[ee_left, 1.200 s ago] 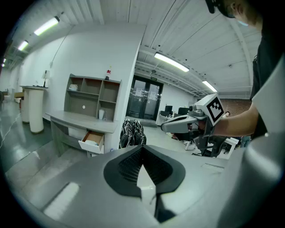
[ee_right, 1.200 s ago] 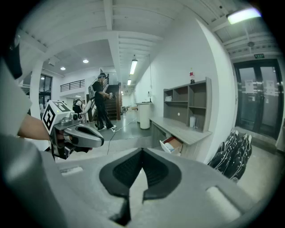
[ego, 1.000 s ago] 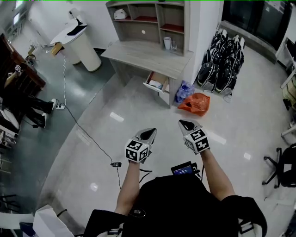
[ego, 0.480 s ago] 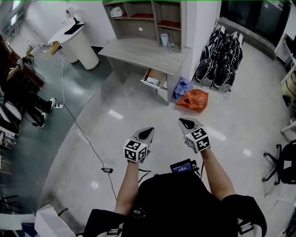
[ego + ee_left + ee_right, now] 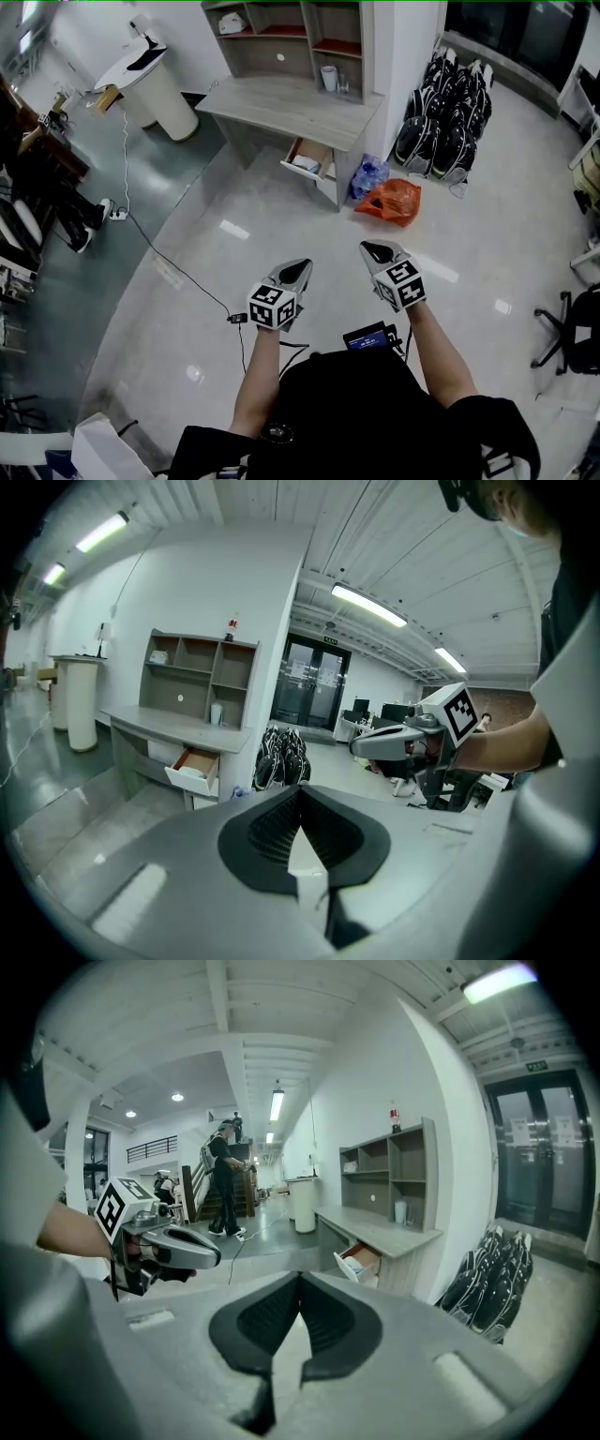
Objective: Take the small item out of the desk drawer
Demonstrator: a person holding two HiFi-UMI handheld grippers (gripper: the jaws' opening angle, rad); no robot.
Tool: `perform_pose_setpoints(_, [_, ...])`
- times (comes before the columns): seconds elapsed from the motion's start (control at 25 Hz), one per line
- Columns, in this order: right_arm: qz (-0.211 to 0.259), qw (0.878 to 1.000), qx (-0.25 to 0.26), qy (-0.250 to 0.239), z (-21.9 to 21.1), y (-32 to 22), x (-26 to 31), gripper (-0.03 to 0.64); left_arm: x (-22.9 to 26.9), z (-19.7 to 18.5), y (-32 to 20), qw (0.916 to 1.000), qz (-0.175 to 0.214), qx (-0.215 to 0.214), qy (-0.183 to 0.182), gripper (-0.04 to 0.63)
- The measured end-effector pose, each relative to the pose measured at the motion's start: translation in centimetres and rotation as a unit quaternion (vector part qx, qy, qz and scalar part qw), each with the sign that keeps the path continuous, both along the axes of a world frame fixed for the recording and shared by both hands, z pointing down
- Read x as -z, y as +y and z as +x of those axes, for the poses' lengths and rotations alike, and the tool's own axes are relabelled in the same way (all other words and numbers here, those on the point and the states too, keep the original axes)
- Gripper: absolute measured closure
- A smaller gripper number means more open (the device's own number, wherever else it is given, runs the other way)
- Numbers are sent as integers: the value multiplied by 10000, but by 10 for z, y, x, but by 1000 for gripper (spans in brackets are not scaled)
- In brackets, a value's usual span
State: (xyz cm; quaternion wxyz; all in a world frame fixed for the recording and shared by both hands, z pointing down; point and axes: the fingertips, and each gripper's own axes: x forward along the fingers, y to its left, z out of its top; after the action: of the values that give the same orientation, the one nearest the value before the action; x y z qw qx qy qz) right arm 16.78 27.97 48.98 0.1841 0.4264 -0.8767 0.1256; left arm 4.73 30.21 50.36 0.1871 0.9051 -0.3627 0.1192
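A wooden desk (image 5: 291,103) stands far ahead with one drawer (image 5: 310,161) pulled open; something pale (image 5: 305,162) lies inside, too small to make out. The same open drawer (image 5: 192,768) shows in the left gripper view and again as the drawer (image 5: 357,1262) in the right gripper view. My left gripper (image 5: 298,270) and right gripper (image 5: 377,251) are held side by side at waist height, well short of the desk. Both are shut with nothing between the jaws.
An orange bag (image 5: 392,203) and a blue bag (image 5: 368,178) lie on the floor right of the desk, with black backpacks (image 5: 448,122) behind. A cable (image 5: 178,267) runs across the floor at left. Shelves (image 5: 300,37) sit on the desk; a white round stand (image 5: 155,89) is at left.
The desk and drawer have slid slightly up and left in the head view as I walk nearer. Both grippers stay shut and level.
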Motion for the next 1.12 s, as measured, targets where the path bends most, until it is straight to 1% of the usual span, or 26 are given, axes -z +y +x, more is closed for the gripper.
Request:
perform_pose_setpoints(0.12, [-36, 10000, 43, -32, 7, -1, -4, 615, 2, 7, -3, 9999, -10, 67, 114, 594])
perform_pose_setpoints(0.24, [-60, 9999, 84, -66, 17, -5, -6, 615, 0, 12, -7, 9998, -41, 157, 97, 594])
perform_pose_setpoints(0.36, [-90, 9998, 128, -103, 29, -11, -7, 615, -1, 18, -11, 9994, -94, 298, 174, 594])
perform_pose_setpoints(0.64, [-187, 9992, 308, -171, 45, -12, -18, 615, -4, 29, -7, 9988, -63, 484, 83, 594])
perform_pose_setpoints(0.84, [-264, 9988, 366, -191, 44, -14, -25, 615, -10, 27, -8, 9983, -110, 575, 17, 594])
perform_pose_setpoints(0.96, [-270, 9988, 364, -177, 43, -20, -28, 615, -13, 26, -14, 9984, -79, 563, 38, 594])
perform_pose_setpoints(1.12, [-334, 9990, 273, -147, 39, -32, -35, 615, -23, 23, -22, 9989, -125, 435, 97, 594])
